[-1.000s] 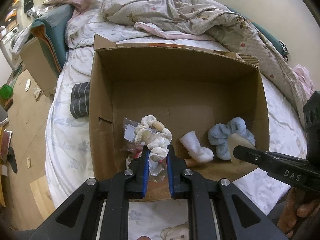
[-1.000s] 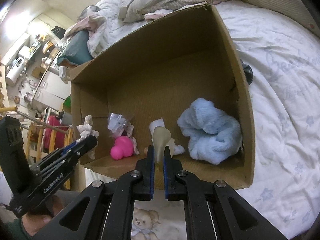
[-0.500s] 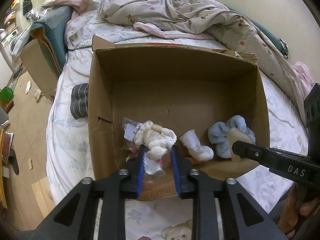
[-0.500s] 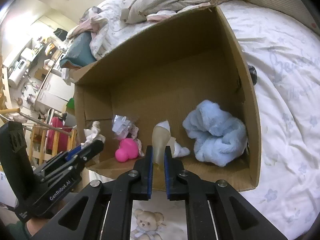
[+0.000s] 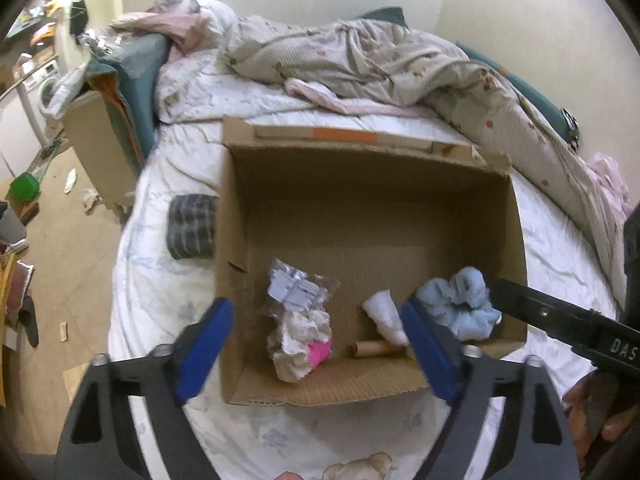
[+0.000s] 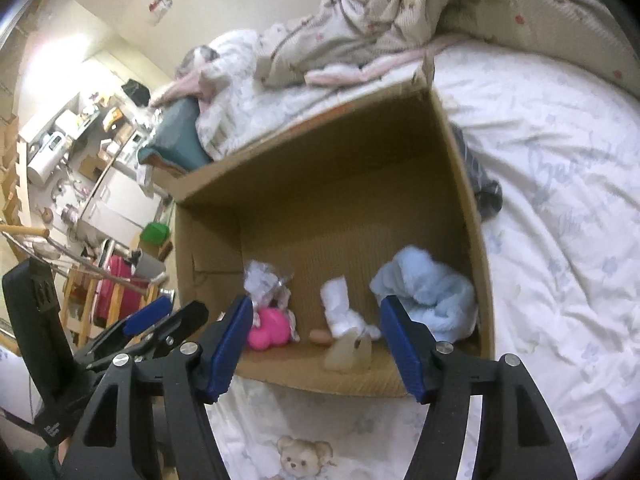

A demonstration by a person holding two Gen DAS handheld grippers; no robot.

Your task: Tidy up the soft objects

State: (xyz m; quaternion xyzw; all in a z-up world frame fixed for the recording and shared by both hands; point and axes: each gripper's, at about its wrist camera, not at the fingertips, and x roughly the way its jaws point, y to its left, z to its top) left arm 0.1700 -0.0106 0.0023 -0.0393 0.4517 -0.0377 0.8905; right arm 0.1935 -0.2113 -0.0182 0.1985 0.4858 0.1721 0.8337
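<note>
Both grippers, left (image 5: 316, 344) and right (image 6: 316, 344), now gape empty; white plush (image 5: 298, 340) and beige piece (image 6: 348, 354) lie released in the near box (image 5: 360, 208).

The bed (image 5: 160, 300), in a white floral sheet, carries an open cardboard box (image 5: 360, 208), a rumpled quilt (image 5: 400, 68) behind it and a dark striped cloth (image 5: 191, 226) beside the box.

Pink toy (image 5: 320, 354) mostly hidden under white cloth (image 5: 298, 340); beige item (image 6: 348, 354) blurred, perhaps translucent.
</note>
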